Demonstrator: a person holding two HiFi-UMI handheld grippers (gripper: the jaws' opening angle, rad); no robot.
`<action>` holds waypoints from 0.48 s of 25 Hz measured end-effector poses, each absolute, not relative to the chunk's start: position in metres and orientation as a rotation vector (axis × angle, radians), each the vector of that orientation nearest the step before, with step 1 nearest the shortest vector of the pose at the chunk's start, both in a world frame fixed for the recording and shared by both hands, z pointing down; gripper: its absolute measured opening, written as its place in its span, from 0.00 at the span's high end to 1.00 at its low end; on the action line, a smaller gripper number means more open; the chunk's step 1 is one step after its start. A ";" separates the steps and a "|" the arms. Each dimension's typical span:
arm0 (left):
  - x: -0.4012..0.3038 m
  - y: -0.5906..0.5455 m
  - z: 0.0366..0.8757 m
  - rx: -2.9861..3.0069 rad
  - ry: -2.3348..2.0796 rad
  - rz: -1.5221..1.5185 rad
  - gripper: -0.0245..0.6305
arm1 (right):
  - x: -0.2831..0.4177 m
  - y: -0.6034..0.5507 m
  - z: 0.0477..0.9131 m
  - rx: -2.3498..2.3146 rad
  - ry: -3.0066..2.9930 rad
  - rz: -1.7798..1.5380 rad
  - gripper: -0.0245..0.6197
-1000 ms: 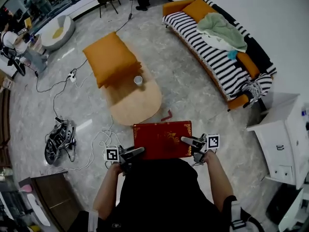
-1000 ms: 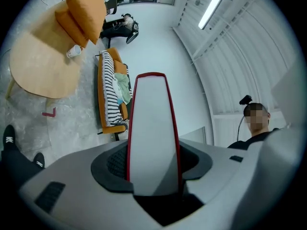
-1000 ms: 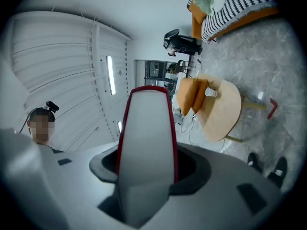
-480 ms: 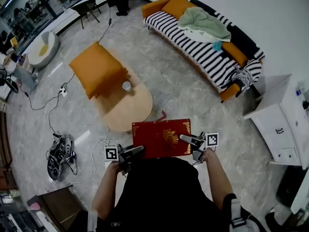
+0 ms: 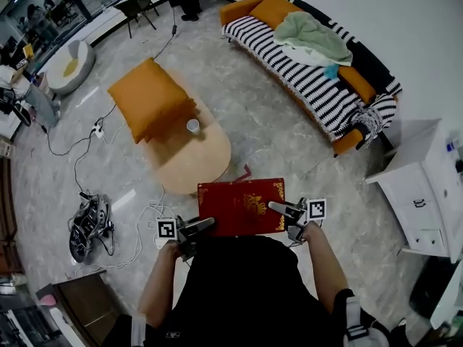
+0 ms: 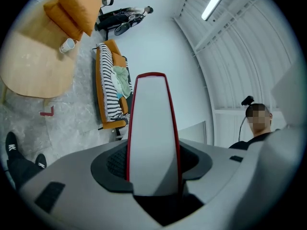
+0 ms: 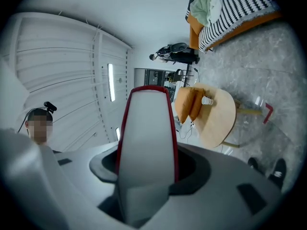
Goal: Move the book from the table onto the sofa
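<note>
Carriage was the step in hand: the book, clear of the table, hung level, clamped at its ends by the left gripper and right gripper, and likely next needed walking to the sofa, well apart.

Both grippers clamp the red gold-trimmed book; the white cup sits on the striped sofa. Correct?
Not quite. The head view shows the white cup on the oval wooden table, not on the black-and-white striped sofa. The red gold-trimmed book is indeed clamped by the left gripper and right gripper.
</note>
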State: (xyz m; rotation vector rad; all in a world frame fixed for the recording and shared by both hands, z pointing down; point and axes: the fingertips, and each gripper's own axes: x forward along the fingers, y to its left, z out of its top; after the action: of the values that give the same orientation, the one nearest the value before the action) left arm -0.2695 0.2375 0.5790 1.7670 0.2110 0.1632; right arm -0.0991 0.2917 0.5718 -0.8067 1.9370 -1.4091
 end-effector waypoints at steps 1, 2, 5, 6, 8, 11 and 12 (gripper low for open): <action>-0.271 0.238 0.583 1.767 0.195 0.169 0.59 | -0.099 0.291 0.571 -0.802 1.946 -1.406 0.58; -0.272 0.237 0.585 1.770 0.183 0.172 0.59 | -0.100 0.291 0.571 -0.797 1.951 -1.403 0.58; -0.272 0.236 0.582 1.791 0.185 0.159 0.59 | -0.101 0.292 0.569 -0.795 1.957 -1.387 0.58; -0.271 0.235 0.580 1.800 0.184 0.158 0.59 | -0.101 0.292 0.569 -0.796 1.955 -1.383 0.58; -0.270 0.235 0.577 1.810 0.178 0.166 0.59 | -0.101 0.294 0.569 -0.795 1.943 -1.378 0.58; -0.270 0.236 0.577 1.828 0.171 0.180 0.59 | -0.100 0.297 0.567 -0.787 1.940 -1.363 0.58; -0.269 0.236 0.576 1.835 0.173 0.180 0.59 | -0.100 0.297 0.567 -0.787 1.943 -1.363 0.58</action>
State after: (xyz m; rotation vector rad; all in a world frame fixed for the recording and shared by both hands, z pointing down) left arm -0.2695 0.2358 0.5757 1.8349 0.1733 0.1802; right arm -0.0995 0.2972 0.5671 -0.7875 1.9427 -1.3628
